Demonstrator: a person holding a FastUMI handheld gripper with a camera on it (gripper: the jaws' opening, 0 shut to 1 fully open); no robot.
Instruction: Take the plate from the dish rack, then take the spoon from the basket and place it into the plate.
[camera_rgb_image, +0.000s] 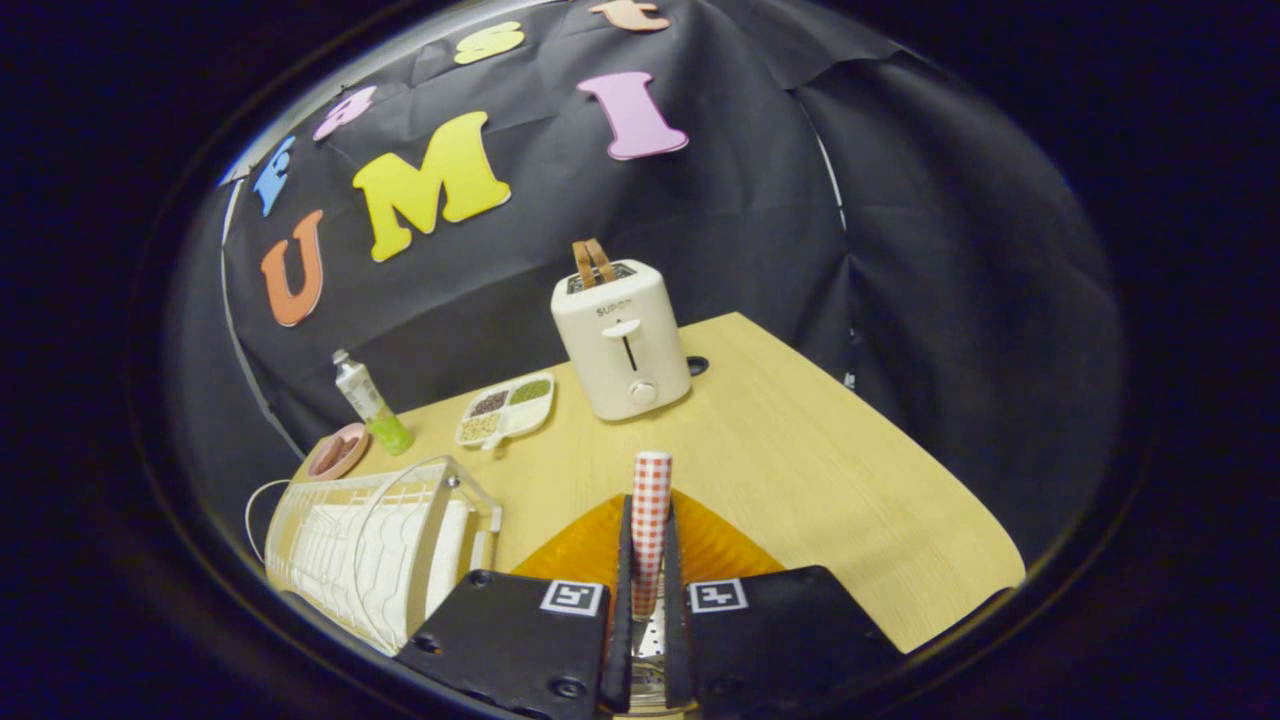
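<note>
My gripper (649, 512) is shut on a spoon (651, 478) with a red-and-white checked handle. The handle stands up between the two fingers and its end pokes out above the fingertips; a bit of metal shows low down between the fingers. An orange plate (578, 552) lies flat on the wooden table (800, 470) under and just beyond the fingers, showing on both sides of them. The white wire dish rack (370, 550) stands to the left of the fingers, close beside the plate.
A cream toaster (622, 340) stands well beyond the fingers at the table's far side. To its left lie a white divided tray of grains (506, 408), a green bottle (372, 404) and a pink bowl (338, 451). The table's edge runs along the right.
</note>
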